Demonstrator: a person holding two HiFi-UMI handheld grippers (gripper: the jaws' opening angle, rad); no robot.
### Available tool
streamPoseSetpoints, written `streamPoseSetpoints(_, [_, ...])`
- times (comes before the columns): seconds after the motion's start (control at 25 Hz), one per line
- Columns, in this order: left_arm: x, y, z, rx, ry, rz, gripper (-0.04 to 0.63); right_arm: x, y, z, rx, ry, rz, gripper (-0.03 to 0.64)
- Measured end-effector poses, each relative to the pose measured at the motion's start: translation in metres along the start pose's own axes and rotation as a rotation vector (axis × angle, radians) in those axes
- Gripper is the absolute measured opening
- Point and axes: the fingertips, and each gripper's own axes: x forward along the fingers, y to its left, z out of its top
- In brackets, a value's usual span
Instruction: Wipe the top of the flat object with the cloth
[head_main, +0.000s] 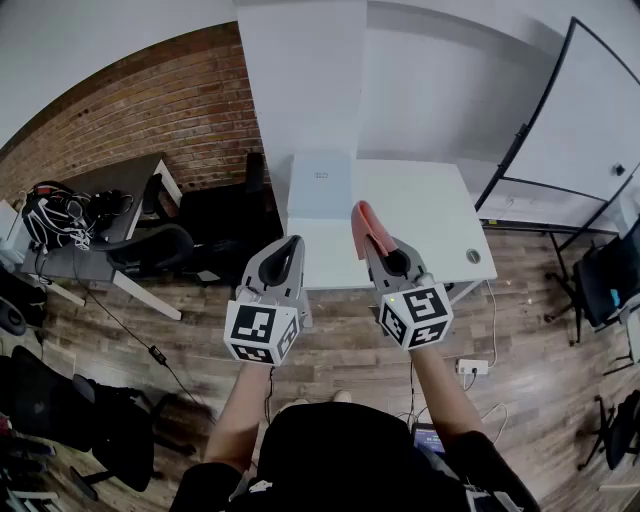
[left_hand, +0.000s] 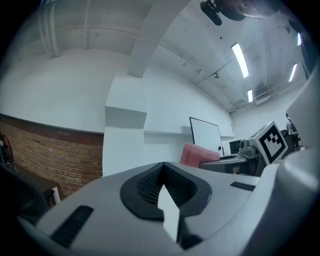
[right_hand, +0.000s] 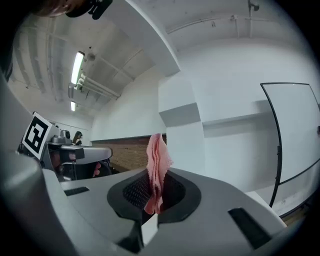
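Two claws level: left claw (left_hand: 162, 170) together, empty; right claw (right_hand: 152, 187) clamped on pink cloth (right_hand: 158, 157); print on flat object (head_main: 320, 188) illegible.

Lower end of the pink cloth (right_hand: 156, 160) hidden between the jaws of the right gripper (right_hand: 158, 195); marking on the pale blue flat object (head_main: 320, 190) too small to read.

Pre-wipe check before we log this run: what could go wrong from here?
1. The cloth sits bunched in the right gripper, so the jaw tips may scrape the flat blue object.
2. The left gripper is shut and empty; nothing steadies the object, which might slide on the table.
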Motion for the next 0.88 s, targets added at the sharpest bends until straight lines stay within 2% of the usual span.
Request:
streamPoseSetpoints(0.16, [0.001, -0.004, -0.002, 0.0, 0.006, 0.0, 0.009, -0.003, -0.002, -0.002, 0.031, -0.01, 0.008, 0.043])
streamPoseSetpoints(0.88, [0.016, -0.034, -0.013, -0.04, 0.02, 0.011, 0.009, -0.018, -0.028, -0.024, 0.048, 0.02, 0.028, 0.044])
